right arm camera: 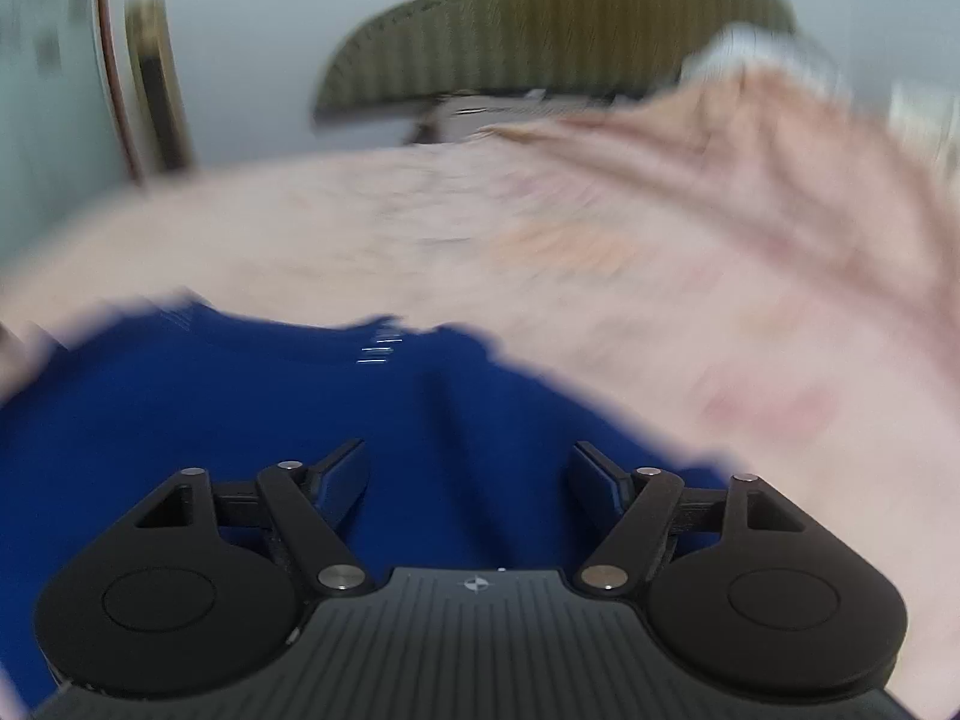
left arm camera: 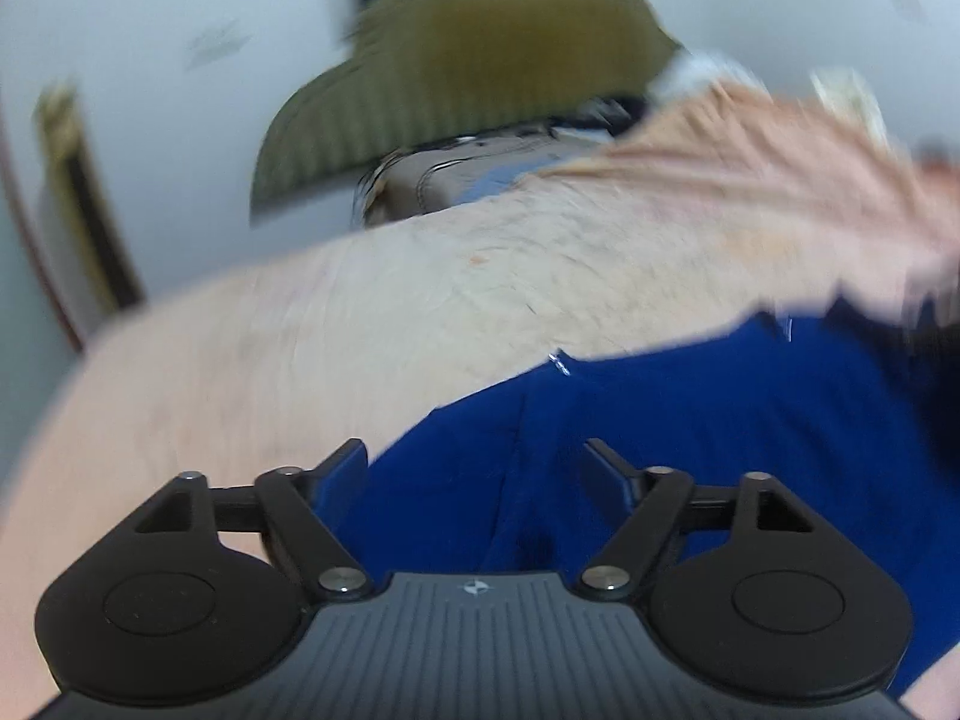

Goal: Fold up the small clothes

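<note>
Blue garment [left arm camera: 690, 432] lies between and beyond both spread-apart hand-held grippers: left [left arm camera: 477, 468], right [right arm camera: 468, 468].

There is one blue garment [left arm camera: 690, 438], one pink cloth [left arm camera: 750, 180] bunched at the far side, one pale bed sheet [left arm camera: 300, 330], and one green cushion [left arm camera: 480, 78]. Two grippers: left [left arm camera: 477, 474], right [right arm camera: 468, 474].

Black gripper [left arm camera: 474, 468], silver screws, ribbed grey housing
</note>
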Demonstrator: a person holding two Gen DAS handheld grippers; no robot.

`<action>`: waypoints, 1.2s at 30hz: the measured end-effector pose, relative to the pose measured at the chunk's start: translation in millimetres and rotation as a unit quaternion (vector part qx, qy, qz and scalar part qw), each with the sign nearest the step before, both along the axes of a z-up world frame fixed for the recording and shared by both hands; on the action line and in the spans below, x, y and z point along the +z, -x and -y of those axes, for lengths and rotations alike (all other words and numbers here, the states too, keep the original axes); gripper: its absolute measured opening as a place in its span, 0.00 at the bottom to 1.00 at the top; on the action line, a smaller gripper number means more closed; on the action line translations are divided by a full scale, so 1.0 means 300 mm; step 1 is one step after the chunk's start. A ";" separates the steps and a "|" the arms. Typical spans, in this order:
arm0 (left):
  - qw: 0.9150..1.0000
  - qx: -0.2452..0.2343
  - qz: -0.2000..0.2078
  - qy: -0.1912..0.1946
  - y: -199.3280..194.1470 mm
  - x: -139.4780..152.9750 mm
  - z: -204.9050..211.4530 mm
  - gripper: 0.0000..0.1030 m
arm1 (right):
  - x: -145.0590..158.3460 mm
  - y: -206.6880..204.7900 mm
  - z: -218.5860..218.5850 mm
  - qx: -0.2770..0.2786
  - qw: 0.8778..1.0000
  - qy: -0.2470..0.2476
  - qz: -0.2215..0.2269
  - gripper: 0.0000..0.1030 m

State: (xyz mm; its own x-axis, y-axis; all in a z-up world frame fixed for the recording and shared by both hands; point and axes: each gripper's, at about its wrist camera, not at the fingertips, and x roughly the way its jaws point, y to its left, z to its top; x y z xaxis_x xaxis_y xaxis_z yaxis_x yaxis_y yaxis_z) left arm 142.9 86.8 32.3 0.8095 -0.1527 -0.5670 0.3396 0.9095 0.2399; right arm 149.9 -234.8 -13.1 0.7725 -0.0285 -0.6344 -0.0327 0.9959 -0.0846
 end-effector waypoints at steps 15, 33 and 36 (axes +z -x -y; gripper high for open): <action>0.978 0.203 -0.022 -0.035 -0.280 -0.067 -0.092 0.77 | -0.027 -0.032 0.018 -0.088 0.991 0.097 -0.004 0.95; 0.987 0.032 -0.097 0.126 0.300 -0.123 -0.252 0.77 | -0.030 0.358 0.062 -0.113 0.990 -0.011 0.078 0.93; 0.983 0.017 -0.116 0.138 0.323 -0.131 -0.269 0.76 | -0.056 0.324 0.000 -0.112 0.988 0.066 0.085 0.91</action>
State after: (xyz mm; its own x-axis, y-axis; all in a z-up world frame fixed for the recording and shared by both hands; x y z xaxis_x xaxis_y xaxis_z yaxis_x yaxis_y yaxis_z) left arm 46.1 167.6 -6.9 0.6698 -0.3018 -0.6785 0.3250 0.9407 -0.0977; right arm 52.6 -234.8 -29.9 0.8321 -0.2848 -0.4760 0.2133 0.9564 -0.1994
